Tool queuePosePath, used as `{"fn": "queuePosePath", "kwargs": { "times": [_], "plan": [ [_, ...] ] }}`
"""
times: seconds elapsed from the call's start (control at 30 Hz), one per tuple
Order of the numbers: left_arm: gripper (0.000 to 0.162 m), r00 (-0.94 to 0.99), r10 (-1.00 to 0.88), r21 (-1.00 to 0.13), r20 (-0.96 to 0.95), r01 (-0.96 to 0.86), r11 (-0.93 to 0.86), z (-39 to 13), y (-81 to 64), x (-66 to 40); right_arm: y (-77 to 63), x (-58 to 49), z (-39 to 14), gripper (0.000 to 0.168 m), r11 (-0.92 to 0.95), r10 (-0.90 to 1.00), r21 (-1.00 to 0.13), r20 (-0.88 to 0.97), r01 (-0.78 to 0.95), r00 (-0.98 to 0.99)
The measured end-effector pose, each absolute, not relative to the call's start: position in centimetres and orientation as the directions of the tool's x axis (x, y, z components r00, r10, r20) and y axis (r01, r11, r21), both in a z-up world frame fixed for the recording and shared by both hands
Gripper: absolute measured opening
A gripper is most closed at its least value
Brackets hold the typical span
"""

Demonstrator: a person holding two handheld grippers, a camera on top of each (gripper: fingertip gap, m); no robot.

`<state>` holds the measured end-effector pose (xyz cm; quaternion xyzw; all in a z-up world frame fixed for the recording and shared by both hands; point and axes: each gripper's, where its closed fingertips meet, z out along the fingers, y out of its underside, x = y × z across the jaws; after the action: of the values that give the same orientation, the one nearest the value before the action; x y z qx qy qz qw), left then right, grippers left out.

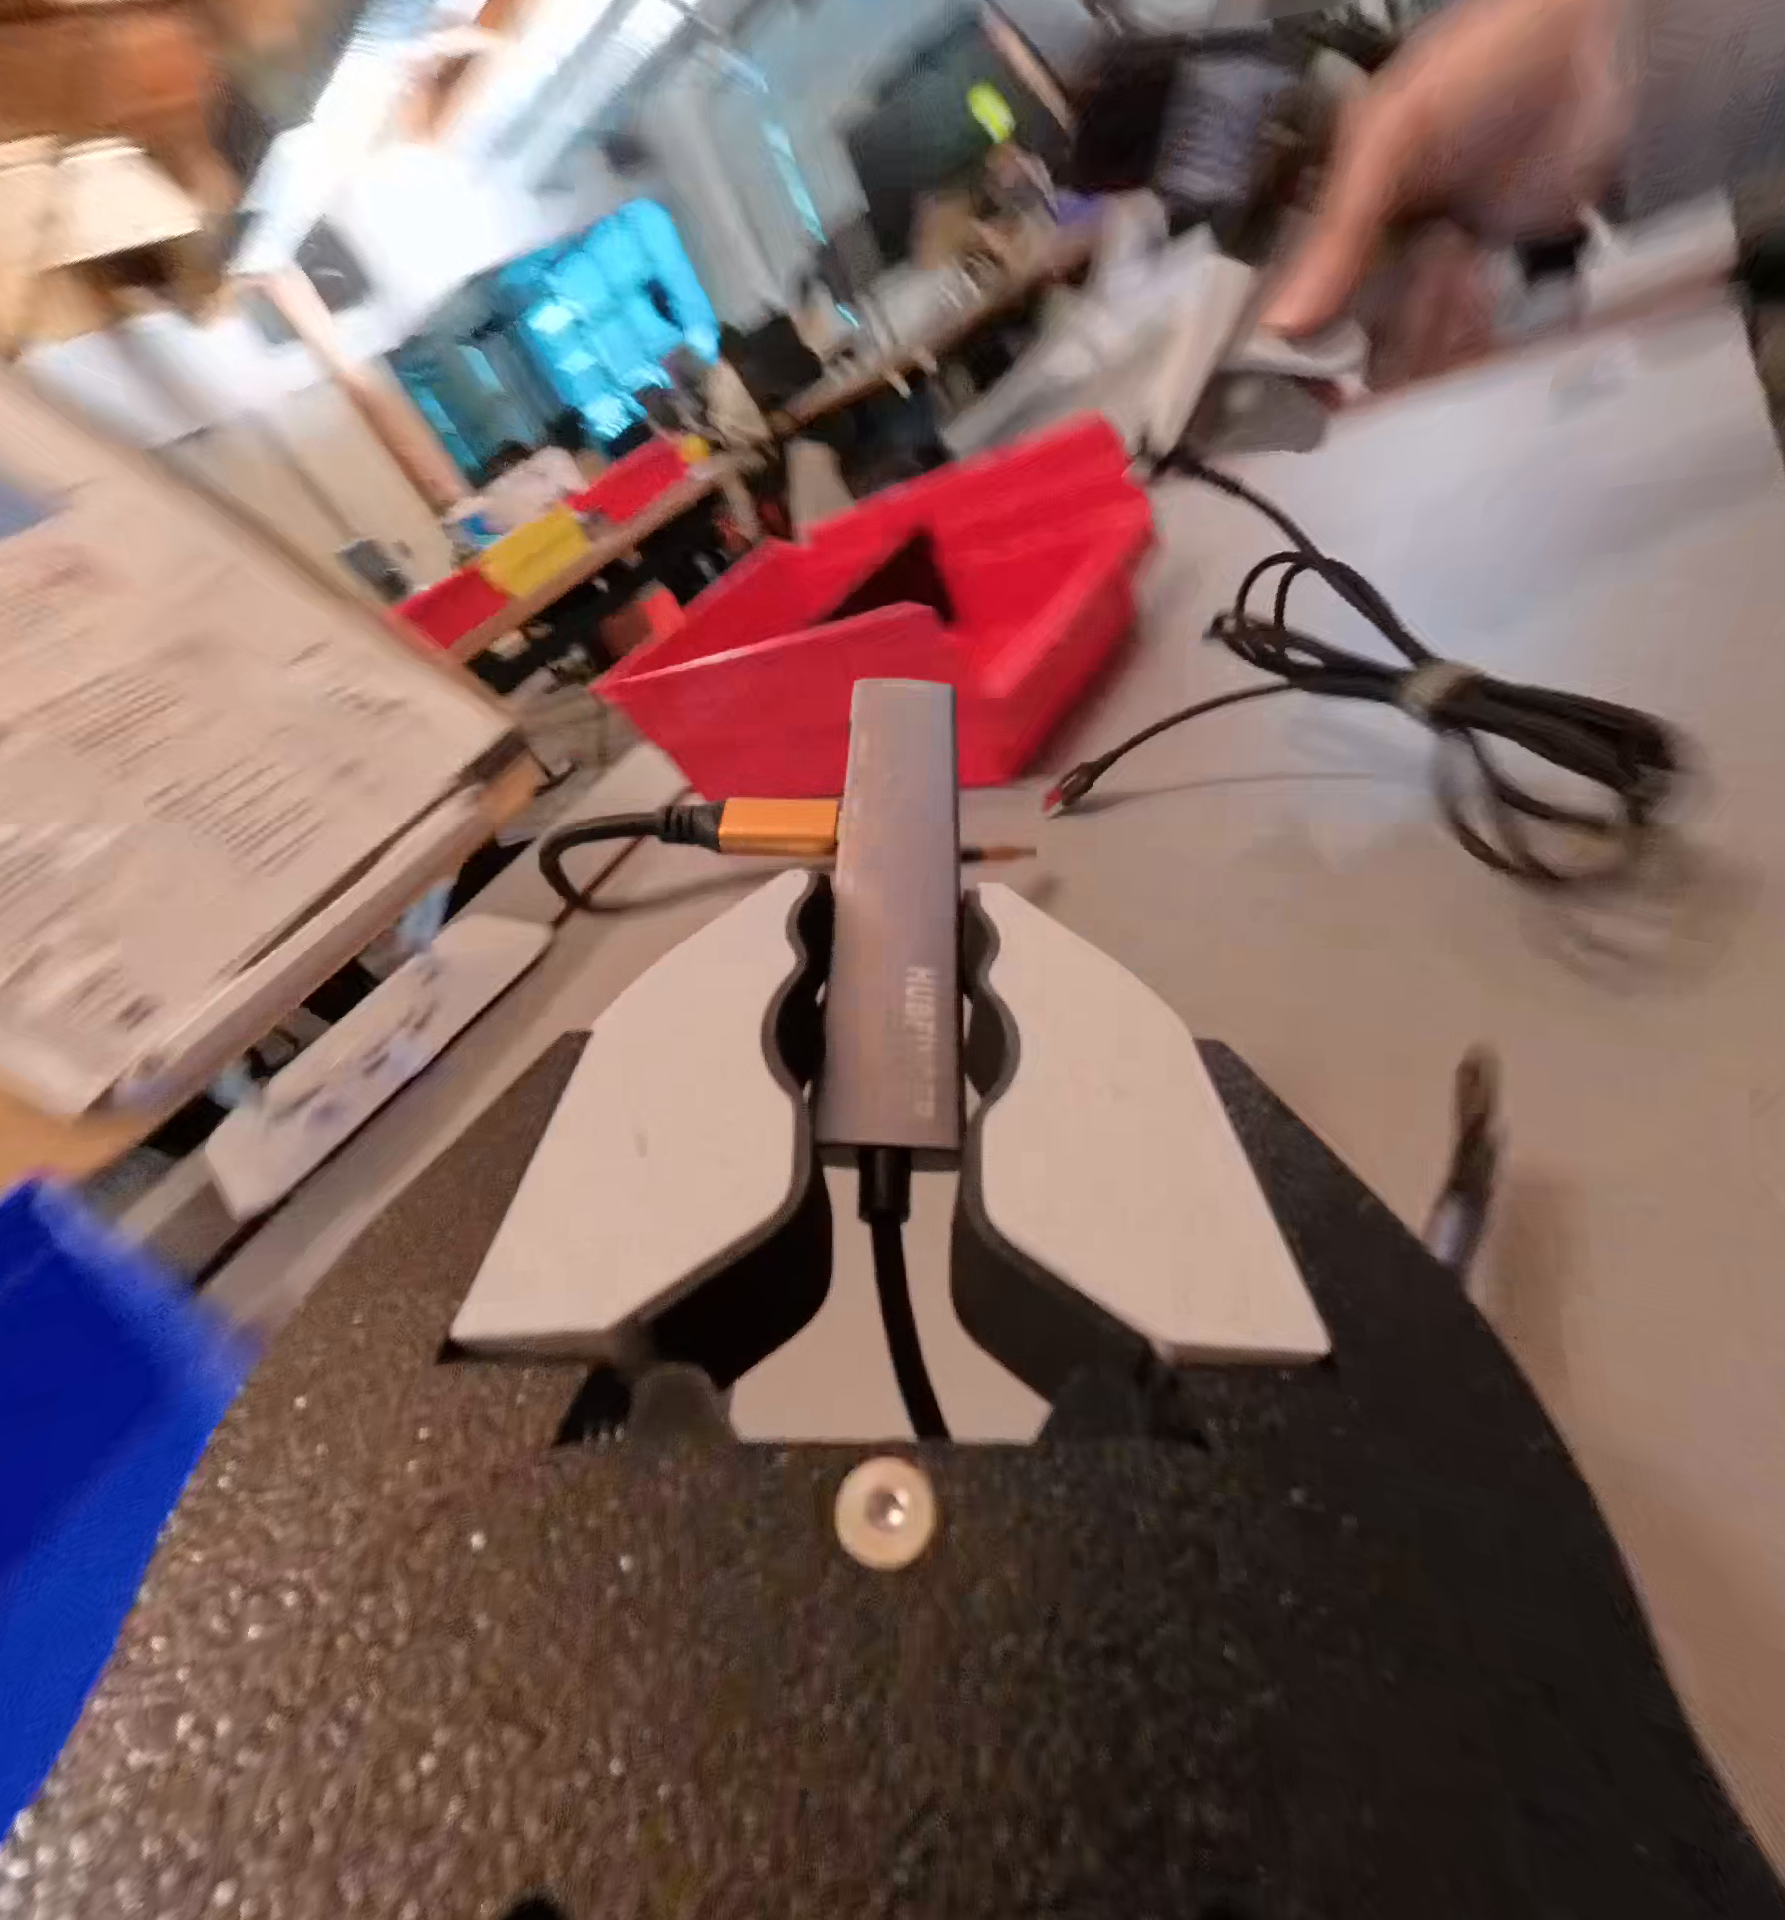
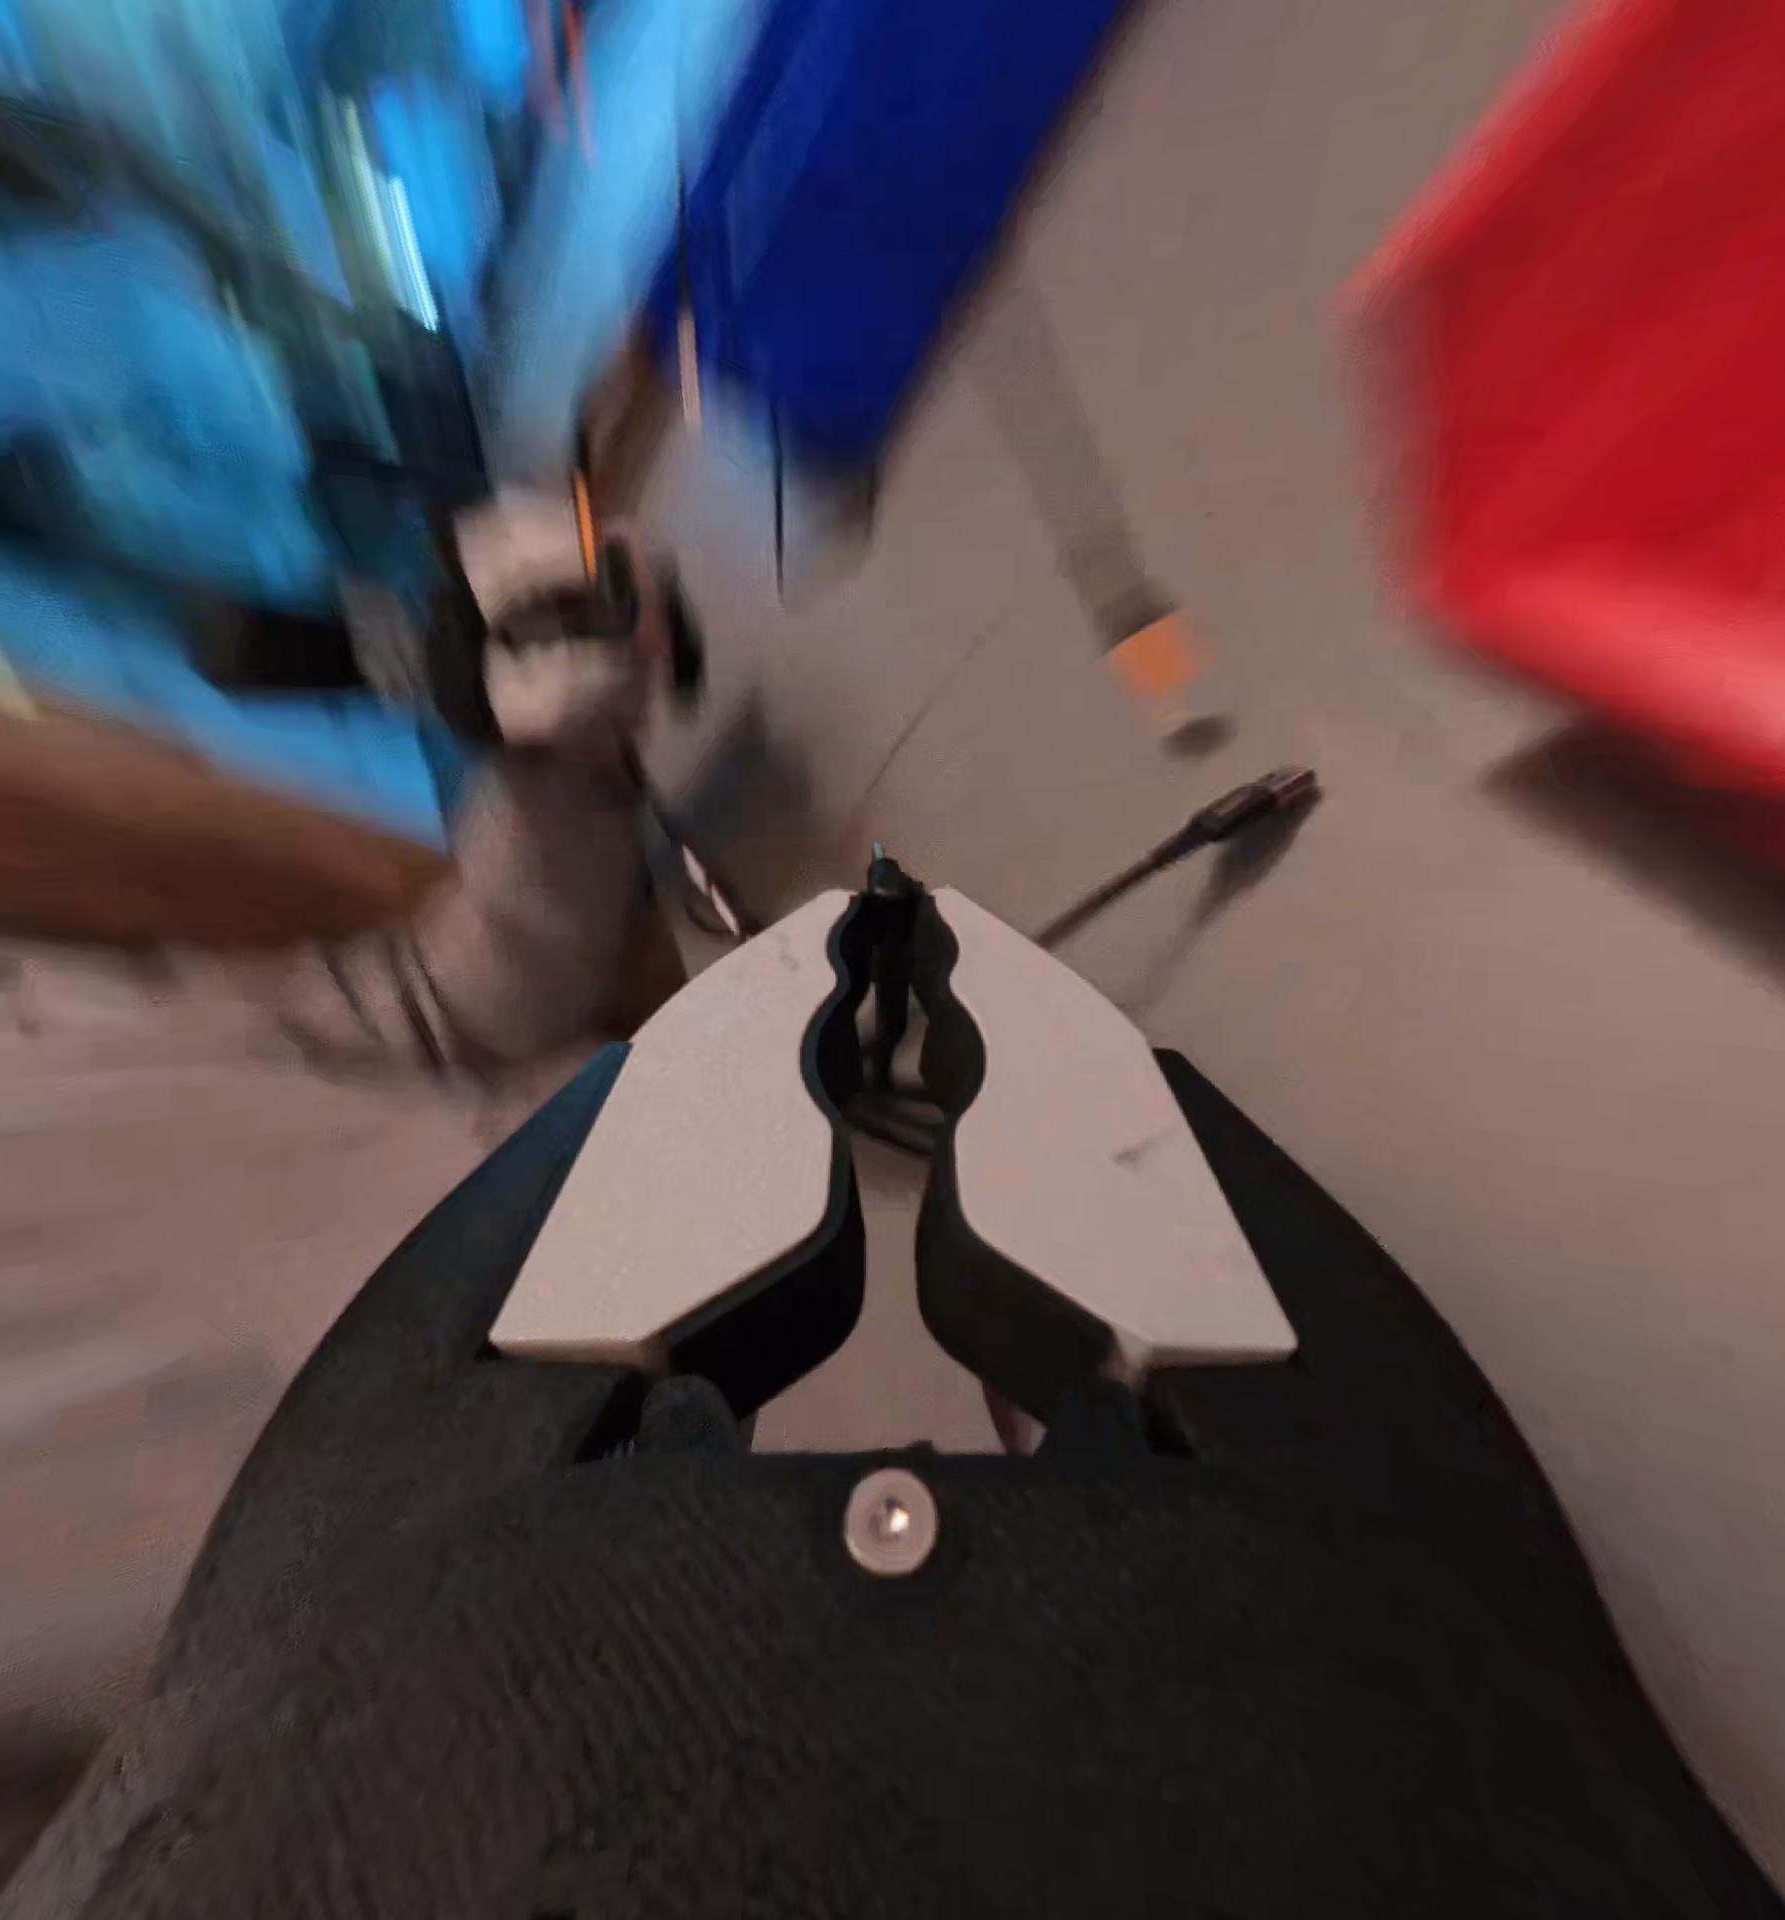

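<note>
My left gripper [image 1: 893, 904] is shut on a slim grey USB hub [image 1: 893, 935] and holds it above the grey table [image 1: 1387, 1039]. An orange plug [image 1: 779, 828] with a black cable is plugged into the hub's left side. The hub's own black cable [image 1: 903, 1320] runs back between the fingers. My right gripper [image 2: 888, 894] is shut on a thin black cable plug [image 2: 883, 935], whose small metal tip sticks out past the fingertips. The right wrist view is badly blurred by motion. A second loose plug [image 2: 1262, 795] lies on the table ahead of it.
A red bin [image 1: 919, 634] stands behind the hub; it also shows in the right wrist view [image 2: 1646, 468]. A bundled black cable [image 1: 1470, 717] lies to the right. A blue bin [image 1: 46, 1455] is at the near left. Papers [image 1: 140, 727] lie left. A person's hand [image 1: 1470, 156] is at the top right.
</note>
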<state>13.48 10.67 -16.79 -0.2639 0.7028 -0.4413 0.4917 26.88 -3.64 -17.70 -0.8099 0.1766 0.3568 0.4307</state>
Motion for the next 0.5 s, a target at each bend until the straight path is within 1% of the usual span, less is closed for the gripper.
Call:
{"fn": "queuePosePath", "kwargs": {
  "times": [0.03,0.07,0.1,0.13,0.2,0.23,0.3,0.43,0.5],
  "plan": [
    [0.023,-0.335,-0.859,-0.920,-0.387,0.077,0.384,-15.4,13.9,12.1,-5.4,31.1,-15.2,0.007,-0.361,-0.014,-0.579,-0.780,-0.731,0.625],
    [0.023,-0.317,-0.875,-0.930,-0.366,0.112,0.349,-14.2,15.4,11.2,-7.1,31.9,-14.7,0.008,-0.384,-0.022,-0.597,-0.757,-0.705,0.653],
    [0.023,-0.307,-0.873,-0.926,-0.378,0.142,0.351,-13.3,15.4,11.1,-7.6,31.3,-14.4,0.008,-0.453,-0.005,-0.620,-0.716,-0.640,0.698],
    [0.023,-0.315,-0.866,-0.921,-0.388,0.165,0.353,-12.6,14.3,11.4,-6.9,30.5,-12.4,0.008,-0.417,0.064,-0.669,-0.696,-0.615,0.715],
    [0.023,-0.381,-0.835,-0.917,-0.397,0.202,0.344,-11.7,11.4,12.1,-5.9,28.1,-9.1,0.008,-0.468,0.173,-0.710,-0.657,-0.526,0.734],
    [0.023,-0.406,-0.824,-0.918,-0.394,0.209,0.336,-11.6,10.4,12.3,-5.7,27.5,-7.6,0.008,-0.473,0.199,-0.750,-0.603,-0.463,0.773],
    [0.023,-0.471,-0.795,-0.924,-0.382,0.225,0.310,-11.8,8.8,12.1,-5.3,28.0,-4.3,0.008,-0.441,0.212,-0.799,-0.535,-0.408,0.818],
    [0.023,-0.514,-0.786,-0.939,-0.343,0.201,0.278,-13.1,8.3,12.1,-5.0,34.5,0.6,0.008,-0.249,0.068,-0.873,-0.448,-0.420,0.891],
    [0.023,-0.529,-0.789,-0.949,-0.313,0.208,0.236,-13.0,8.1,12.2,-4.9,37.8,1.0,0.008,-0.190,-0.027,-0.880,-0.439,-0.436,0.898]
  ]
}}
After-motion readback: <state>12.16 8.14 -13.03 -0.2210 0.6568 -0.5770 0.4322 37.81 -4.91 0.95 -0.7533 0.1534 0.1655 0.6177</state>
